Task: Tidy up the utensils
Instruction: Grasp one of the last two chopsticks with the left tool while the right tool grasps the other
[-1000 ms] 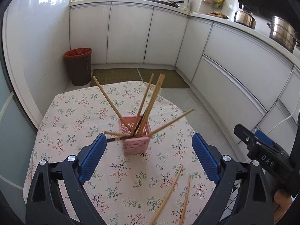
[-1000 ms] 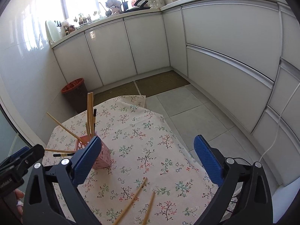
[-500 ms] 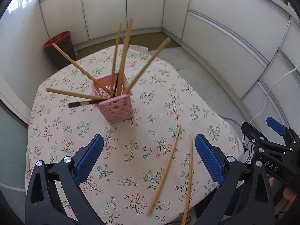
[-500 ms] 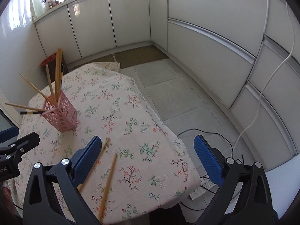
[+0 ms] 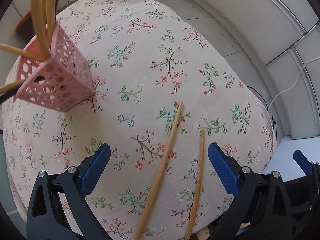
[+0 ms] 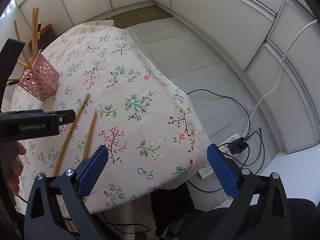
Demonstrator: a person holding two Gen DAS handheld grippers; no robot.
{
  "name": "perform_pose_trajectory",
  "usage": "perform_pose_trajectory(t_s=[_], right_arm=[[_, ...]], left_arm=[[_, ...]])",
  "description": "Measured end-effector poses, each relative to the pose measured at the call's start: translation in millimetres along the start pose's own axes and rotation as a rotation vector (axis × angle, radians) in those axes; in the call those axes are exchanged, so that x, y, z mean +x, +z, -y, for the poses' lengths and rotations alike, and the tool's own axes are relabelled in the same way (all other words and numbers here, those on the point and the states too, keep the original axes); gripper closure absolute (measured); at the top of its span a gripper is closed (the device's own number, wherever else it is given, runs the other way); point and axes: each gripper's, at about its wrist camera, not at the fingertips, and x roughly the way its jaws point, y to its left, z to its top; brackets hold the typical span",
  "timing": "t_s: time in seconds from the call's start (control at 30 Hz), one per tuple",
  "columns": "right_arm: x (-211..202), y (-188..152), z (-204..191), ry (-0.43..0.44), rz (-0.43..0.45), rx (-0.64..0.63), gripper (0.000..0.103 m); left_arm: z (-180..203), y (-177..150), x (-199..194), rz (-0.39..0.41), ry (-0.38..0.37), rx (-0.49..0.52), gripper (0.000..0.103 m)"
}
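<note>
Two loose wooden chopsticks lie on the floral tablecloth [image 5: 140,64]: a longer one [image 5: 162,166] and a shorter one [image 5: 198,180], also seen in the right wrist view [image 6: 70,132] [image 6: 90,134]. My left gripper [image 5: 159,168] is open and empty, low over the table with both chopsticks between its fingers. A pink perforated holder [image 5: 54,80] with several chopsticks stands at the table's left, also in the right wrist view [image 6: 39,80]. My right gripper [image 6: 158,170] is open and empty above the table's near right edge.
White cabinets curve around the right side. A power strip [image 6: 220,156] with black and white cables lies on the tiled floor right of the table. A red bin [image 6: 46,32] stands behind the table. The left gripper body [image 6: 32,122] shows at left in the right wrist view.
Both grippers have tilted down and moved closer to the table. The left one now straddles the two loose chopsticks. Both stay open.
</note>
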Motion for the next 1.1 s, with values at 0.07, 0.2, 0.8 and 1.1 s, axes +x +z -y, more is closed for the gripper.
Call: perform_pose_trajectory(t_s=[0.07, 0.2, 0.8, 1.1], right_arm=[[1.6, -0.4, 0.9, 0.001, -0.009, -0.002, 0.007], [3.7, 0.8, 0.0, 0.005, -0.017, -0.014, 0.007], [31.0, 21.3, -43.6, -0.01, -0.057, -0.06, 0.007], [64.9, 18.1, -95.6, 0.02, -0.155, -0.083, 0.014]], left_arm=[[3.4, 7.8, 4.4, 0.01, -0.005, -0.002, 0.012], [10.2, 18.9, 18.3, -0.013, -0.019, 0.012, 0.042], [-18.4, -8.0, -14.1, 0.088, 0.002, 0.028, 0.099], [-36.6, -46.6, -79.9, 0.25, 0.025, 0.034, 0.098]])
